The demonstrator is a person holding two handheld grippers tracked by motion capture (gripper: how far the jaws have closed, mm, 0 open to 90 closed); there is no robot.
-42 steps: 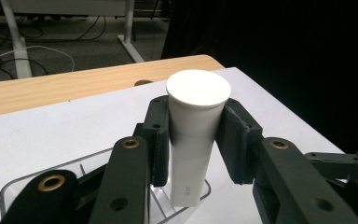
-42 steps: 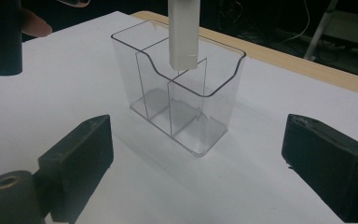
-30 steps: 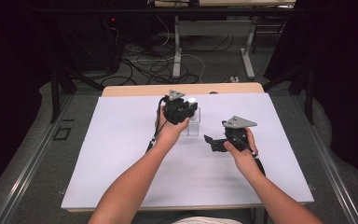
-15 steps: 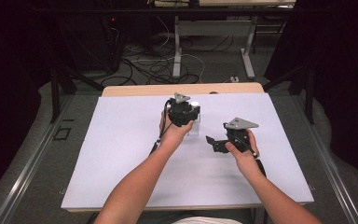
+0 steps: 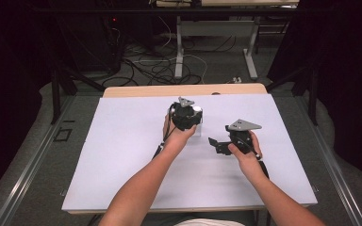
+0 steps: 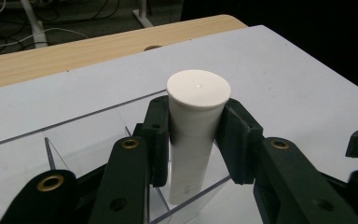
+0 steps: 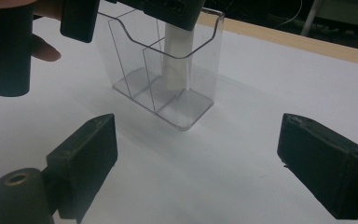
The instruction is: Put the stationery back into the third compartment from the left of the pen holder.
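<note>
white plastic tube [image 6: 196, 135] sat clamped in my left gripper [image 6: 198, 140], upright inside one compartment of the clear divided holder [image 7: 168, 79]. my right gripper [image 7: 196, 172] waited empty nearby, its wide jaws just closing slightly. next, i judged, came releasing the tube without tipping it.

Matt white plastic tube [image 6: 196, 135], clear glossy plastic holder [image 7: 177, 70], matt white tabletop [image 5: 122, 155].

We saw bare white sheet [image 5: 122, 155] across the frame's left and lower centre, open for passage. The clear holder [image 7: 168, 70] with its white tube [image 6: 196, 121] blocked upper centre.
</note>
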